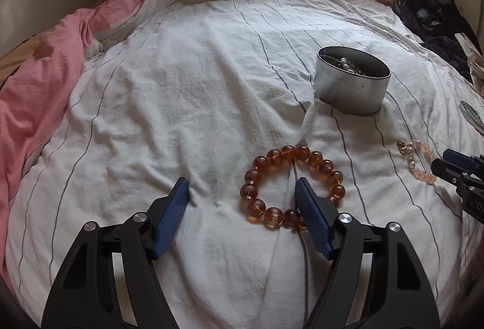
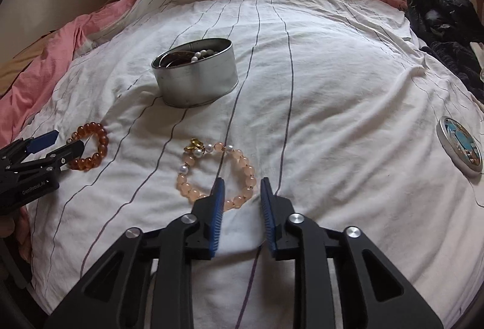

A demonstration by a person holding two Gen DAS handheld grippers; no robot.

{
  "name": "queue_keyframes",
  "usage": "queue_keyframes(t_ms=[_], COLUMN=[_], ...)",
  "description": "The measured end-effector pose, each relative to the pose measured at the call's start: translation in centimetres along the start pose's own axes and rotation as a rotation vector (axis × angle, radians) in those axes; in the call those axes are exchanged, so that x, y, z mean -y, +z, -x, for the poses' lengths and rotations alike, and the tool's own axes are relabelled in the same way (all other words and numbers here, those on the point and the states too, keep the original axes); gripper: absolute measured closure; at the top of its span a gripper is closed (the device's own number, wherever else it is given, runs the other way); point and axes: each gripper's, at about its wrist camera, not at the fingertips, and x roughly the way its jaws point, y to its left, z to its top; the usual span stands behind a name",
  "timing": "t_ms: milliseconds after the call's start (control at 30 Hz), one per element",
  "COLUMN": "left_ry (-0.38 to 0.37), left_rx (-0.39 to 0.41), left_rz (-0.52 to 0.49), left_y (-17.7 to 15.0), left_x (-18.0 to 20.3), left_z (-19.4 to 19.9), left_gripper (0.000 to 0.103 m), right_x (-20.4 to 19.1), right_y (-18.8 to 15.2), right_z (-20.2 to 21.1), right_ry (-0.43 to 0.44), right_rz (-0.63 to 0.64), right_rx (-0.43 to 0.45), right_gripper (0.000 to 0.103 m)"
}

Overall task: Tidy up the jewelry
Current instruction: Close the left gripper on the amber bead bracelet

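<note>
An amber bead bracelet [image 1: 290, 187] lies flat on the white striped bedsheet [image 1: 181, 93]. My left gripper [image 1: 242, 187] is open and low over it, its right finger inside the ring and its left finger outside on the sheet. A pink bead bracelet [image 2: 217, 174] with pearls and a gold charm lies to the right. My right gripper [image 2: 240, 182] is open with the bracelet's near right arc between its fingers. A round silver tin [image 1: 352, 79] holding pearls and other jewelry stands behind both bracelets; it also shows in the right wrist view [image 2: 196, 75].
The tin's lid [image 2: 461, 146] with a blue picture lies at the right on the sheet. Dark clothing [image 2: 444, 26] is piled at the far right. A pink blanket [image 1: 36, 93] is bunched along the left. Curtains and a wall stand behind the bed.
</note>
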Motion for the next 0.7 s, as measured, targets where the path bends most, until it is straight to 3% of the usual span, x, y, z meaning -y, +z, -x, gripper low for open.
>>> queue_keyframes(t_ms=[67, 133, 167, 200, 267, 333, 433, 533, 600, 700], left_ry=[-0.025, -0.038, -0.041, -0.047, -0.05, -0.048, -0.044, -0.035, -0.033, -0.037], left_rx=[-0.005, -0.007, -0.005, -0.003, 0.007, 0.021, 0.037, 0.029, 0.023, 0.018], left_rz=[0.026, 0.043, 0.048, 0.051, 0.05, 0.045, 0.038, 0.035, 0.04, 0.061], left_y=[0.0, -0.1, -0.1, -0.1, -0.3, -0.3, -0.5, -0.5, -0.5, -0.6], left_x=[-0.5, -0.9, -0.9, -1.0, -1.0, -1.0, -1.0, -1.0, -1.0, -1.3], left_z=[-0.3, -0.4, -0.4, -0.4, -0.1, 0.4, 1.0, 0.7, 0.6, 0.3], left_gripper=[0.04, 0.051, 0.059, 0.068, 0.081, 0.091, 0.092, 0.091, 0.086, 0.077], right_x=[-0.3, -0.9, -1.1, -1.4, -1.5, -1.0, -0.5, -0.5, -0.4, -1.0], right_y=[0.1, -0.1, -0.2, -0.3, -0.7, -1.0, -1.2, -1.3, -1.5, -1.5], right_z=[-0.7, -1.5, -1.5, -1.4, -1.0, -0.1, 1.0, 0.6, 0.4, 0.2], right_ry=[0.019, -0.001, 0.001, 0.001, 0.009, 0.068, 0.187, 0.172, 0.161, 0.138], right_rz=[-0.002, 0.025, 0.036, 0.047, 0.058, 0.019, -0.025, -0.034, -0.044, -0.007], right_rx=[-0.009, -0.024, -0.024, -0.026, -0.021, -0.003, 0.023, 0.004, 0.003, 0.005], right_gripper=[0.051, 0.056, 0.066, 0.083, 0.094, 0.095, 0.095, 0.092, 0.068, 0.068])
